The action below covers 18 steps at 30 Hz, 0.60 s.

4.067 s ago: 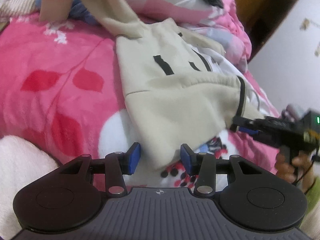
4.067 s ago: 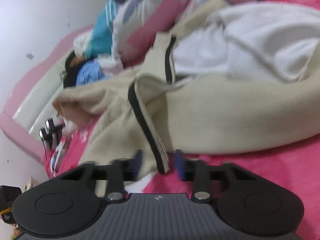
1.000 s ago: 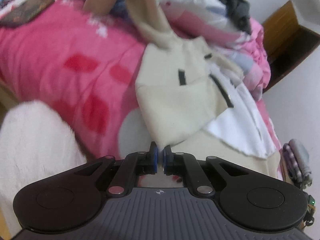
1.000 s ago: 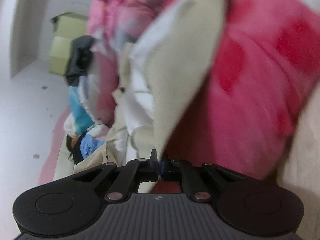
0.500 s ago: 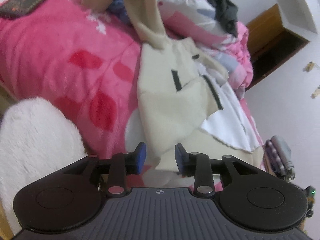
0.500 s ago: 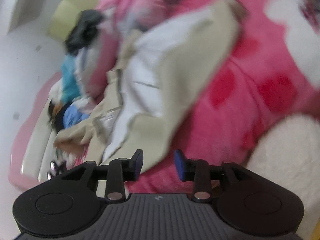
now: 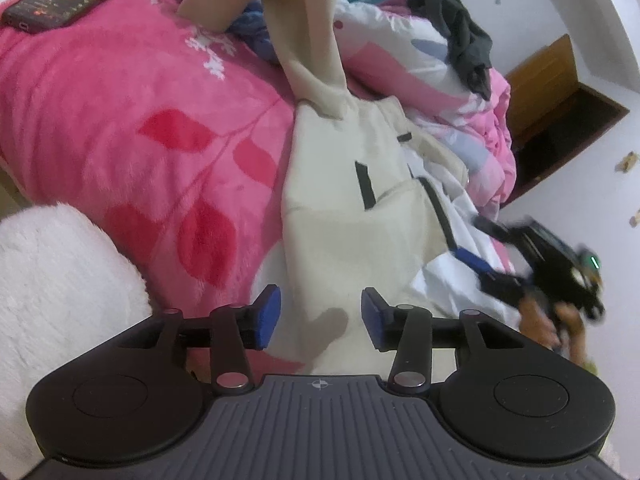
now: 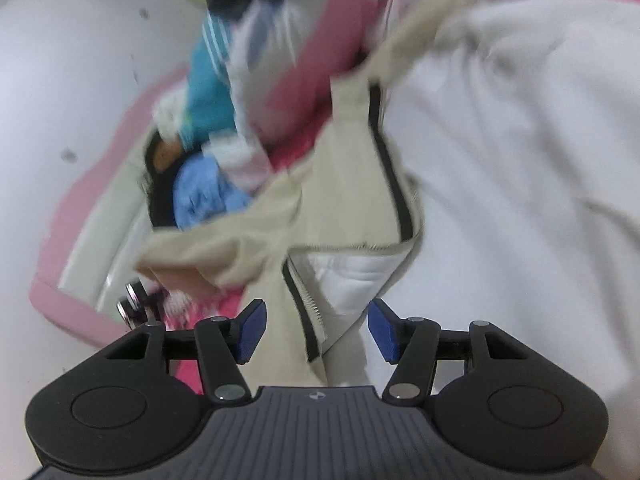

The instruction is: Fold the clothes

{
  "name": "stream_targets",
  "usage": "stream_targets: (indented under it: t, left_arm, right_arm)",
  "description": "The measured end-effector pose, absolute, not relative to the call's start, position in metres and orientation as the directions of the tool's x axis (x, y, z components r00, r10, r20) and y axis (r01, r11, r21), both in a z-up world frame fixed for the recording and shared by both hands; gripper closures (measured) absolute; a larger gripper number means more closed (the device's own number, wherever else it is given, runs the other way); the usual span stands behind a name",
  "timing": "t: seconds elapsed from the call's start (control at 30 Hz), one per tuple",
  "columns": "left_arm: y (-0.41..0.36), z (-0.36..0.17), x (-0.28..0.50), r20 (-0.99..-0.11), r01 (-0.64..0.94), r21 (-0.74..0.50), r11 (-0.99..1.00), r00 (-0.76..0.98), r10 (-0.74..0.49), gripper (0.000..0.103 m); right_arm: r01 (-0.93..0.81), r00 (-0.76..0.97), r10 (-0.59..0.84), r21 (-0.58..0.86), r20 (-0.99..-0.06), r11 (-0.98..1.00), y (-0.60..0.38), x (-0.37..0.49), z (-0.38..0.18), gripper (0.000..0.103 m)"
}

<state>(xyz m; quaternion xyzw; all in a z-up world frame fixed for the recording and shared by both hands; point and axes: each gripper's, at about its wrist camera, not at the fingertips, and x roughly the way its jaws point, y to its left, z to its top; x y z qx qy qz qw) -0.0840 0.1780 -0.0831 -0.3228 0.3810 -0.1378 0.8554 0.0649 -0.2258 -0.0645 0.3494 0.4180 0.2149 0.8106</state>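
A cream zip-up jacket (image 7: 352, 216) with black trim and a white fleece lining lies spread on the pink bed, one sleeve running up and away. My left gripper (image 7: 320, 318) is open, its blue pads either side of the jacket's near hem, holding nothing. My right gripper (image 8: 316, 330) is open over the jacket's zipper edge (image 8: 304, 308), with the white lining (image 8: 520, 160) to its right. It also shows in the left wrist view (image 7: 520, 264), blurred, above the lining on the jacket's right side.
A pink leaf-print blanket (image 7: 140, 128) covers the bed. A phone (image 7: 60, 0) lies at the far left. A heap of clothes and bedding (image 7: 420, 52) is at the back. A white fluffy cushion (image 7: 52, 280) is near left. A wooden cabinet (image 7: 560, 96) stands by the wall.
Both grippers were shut on the jacket's hem a second ago, then opened and let it drop. Both jaws have since opened wider, and the right gripper has swung over the zipper edge.
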Motion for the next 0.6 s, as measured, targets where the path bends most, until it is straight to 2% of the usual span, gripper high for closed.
stream_targets:
  t: [0.03, 0.07, 0.1, 0.2, 0.4, 0.47, 0.6]
  left_arm:
    - [0.177, -0.085, -0.084, -0.566, -0.01, -0.656, 0.755, 0.668, -0.483, 0.056]
    - [0.176, -0.087, -0.083, -0.569, -0.01, -0.655, 0.756, 0.665, -0.484, 0.056]
    - [0.176, -0.089, -0.083, -0.57, -0.012, -0.656, 0.755, 0.664, -0.484, 0.056]
    - [0.177, -0.091, -0.082, -0.561, -0.005, -0.664, 0.748, 0.664, -0.494, 0.056]
    - [0.175, -0.096, -0.085, -0.554, 0.051, -0.658, 0.752, 0.643, -0.528, 0.056]
    - [0.173, -0.099, -0.086, -0.566, 0.059, -0.644, 0.763, 0.634, -0.527, 0.056]
    - [0.168, -0.103, -0.084, -0.579, 0.063, -0.637, 0.768, 0.619, -0.53, 0.056]
  right_arm:
    - [-0.051, 0.529, 0.65, 0.744, -0.546, 0.666, -0.219, 0.071, -0.07, 0.057]
    - [-0.053, 0.506, 0.663, 0.747, -0.552, 0.663, -0.214, 0.074, -0.074, 0.079]
    - [-0.06, 0.488, 0.678, 0.754, -0.55, 0.655, -0.21, 0.075, -0.076, 0.094]
    - [-0.091, 0.511, 0.69, 0.766, -0.513, 0.637, -0.209, 0.065, -0.068, 0.096]
    - [-0.147, 0.603, 0.707, 0.819, -0.37, 0.554, -0.244, -0.015, -0.032, 0.096]
    - [-0.12, 0.622, 0.686, 0.82, -0.378, 0.56, -0.255, -0.045, -0.036, 0.096]
    - [0.002, 0.593, 0.658, 0.818, -0.465, 0.575, -0.263, -0.08, -0.078, 0.096]
